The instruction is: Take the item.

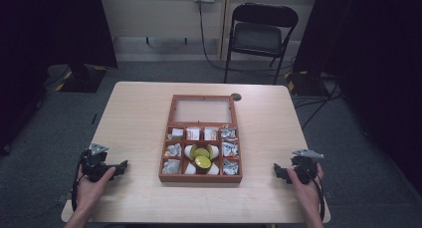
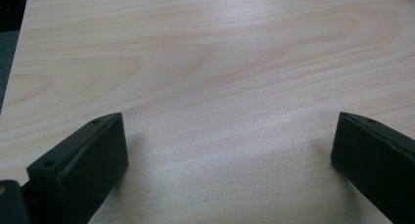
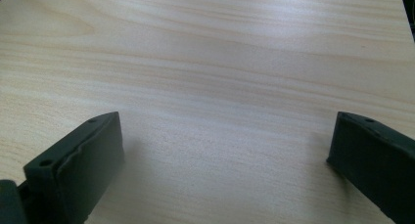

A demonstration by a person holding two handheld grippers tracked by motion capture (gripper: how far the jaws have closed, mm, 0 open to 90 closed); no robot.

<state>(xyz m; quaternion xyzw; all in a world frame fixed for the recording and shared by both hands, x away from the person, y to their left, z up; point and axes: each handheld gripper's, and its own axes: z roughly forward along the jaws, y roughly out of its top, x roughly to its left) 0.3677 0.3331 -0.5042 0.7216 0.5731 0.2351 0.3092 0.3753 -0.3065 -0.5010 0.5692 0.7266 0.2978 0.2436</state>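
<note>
Both claws, left [image 1: 121,165] and right [image 1: 276,169], sit wide open and empty on the desk [image 1: 139,113], box [image 1: 201,178] dead center between them, about equally near.

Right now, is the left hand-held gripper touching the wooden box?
Apart. In the high view, the left hand-held gripper sits at the table's left, with bare tabletop between it and the wooden box.

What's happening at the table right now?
A person holds a pair of black tongs in each hand, left tongs and right tongs, both open and empty, low over the pale wooden table. Between them sits an open brown wooden compartment box with wrapped packets and yellow-lidded white pods. Nothing is gripped yet.
</note>
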